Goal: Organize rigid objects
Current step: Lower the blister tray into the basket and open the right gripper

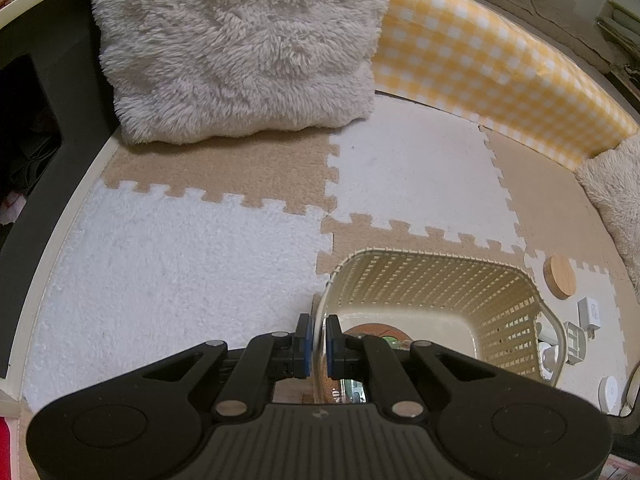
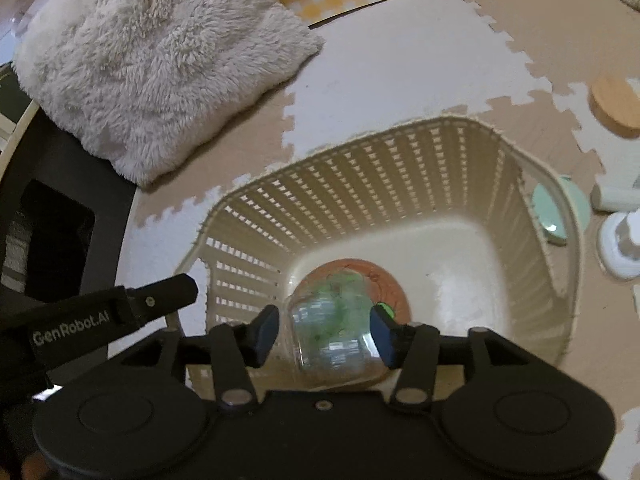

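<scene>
A cream slatted basket (image 1: 436,280) stands on the foam mat; it also shows in the right wrist view (image 2: 360,184). My left gripper (image 1: 318,346) is shut on the basket's near rim, pads either side of the thin wall. My right gripper (image 2: 324,334) is open over the basket, its blue pads (image 2: 266,330) apart from a clear plastic container (image 2: 334,332) with green and white contents that sits between them. A brown round thing (image 2: 384,280) lies on the basket floor under it. The left gripper's body (image 2: 100,316) shows at the left.
A fluffy cream cushion (image 1: 236,48) lies at the back left, a yellow checked pad (image 1: 492,64) behind. Right of the basket lie a wooden disc (image 1: 559,277), a white charger (image 1: 589,312), a white puck (image 1: 608,394), a mint round item (image 2: 560,208) and white parts (image 2: 620,240).
</scene>
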A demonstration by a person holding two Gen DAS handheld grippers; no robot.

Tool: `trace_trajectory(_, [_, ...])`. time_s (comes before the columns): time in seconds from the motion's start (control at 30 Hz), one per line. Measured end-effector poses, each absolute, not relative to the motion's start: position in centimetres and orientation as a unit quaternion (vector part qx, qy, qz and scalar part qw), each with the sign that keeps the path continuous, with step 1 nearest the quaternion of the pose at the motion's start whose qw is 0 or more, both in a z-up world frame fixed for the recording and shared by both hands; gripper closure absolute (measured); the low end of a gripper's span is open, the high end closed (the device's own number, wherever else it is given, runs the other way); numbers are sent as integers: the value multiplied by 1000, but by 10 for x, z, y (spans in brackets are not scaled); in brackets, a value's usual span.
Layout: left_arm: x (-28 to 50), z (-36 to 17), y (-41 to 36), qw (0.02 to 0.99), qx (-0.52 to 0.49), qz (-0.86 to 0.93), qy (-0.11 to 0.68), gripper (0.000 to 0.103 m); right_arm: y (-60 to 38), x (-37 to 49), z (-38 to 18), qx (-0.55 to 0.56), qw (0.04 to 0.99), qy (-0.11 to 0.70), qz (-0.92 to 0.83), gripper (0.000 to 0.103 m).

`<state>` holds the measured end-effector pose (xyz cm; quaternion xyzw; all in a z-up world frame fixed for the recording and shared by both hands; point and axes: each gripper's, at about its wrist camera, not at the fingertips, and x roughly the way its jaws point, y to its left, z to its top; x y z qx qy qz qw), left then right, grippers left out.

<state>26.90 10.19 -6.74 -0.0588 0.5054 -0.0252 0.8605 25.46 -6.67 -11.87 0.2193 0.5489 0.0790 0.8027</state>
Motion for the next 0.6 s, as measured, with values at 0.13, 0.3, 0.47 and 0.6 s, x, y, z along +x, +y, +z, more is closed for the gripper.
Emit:
trace_trajectory(0.13, [268, -68, 102, 861, -58, -25, 505, 96, -67, 256, -119, 202, 801, 558, 78, 48])
trace_trajectory(0.3, [268, -68, 102, 861, -58, -25, 505, 96, -64, 260, -124, 177, 794, 576, 76, 43])
trace_trajectory(0.47, [268, -68, 102, 861, -58, -25, 505, 96, -58, 266, -135, 144, 778, 606, 80, 43])
trace_trajectory(0.6, [268, -68, 102, 861, -58, -25, 505, 96, -56, 267, -140, 150, 766, 618, 91, 54])
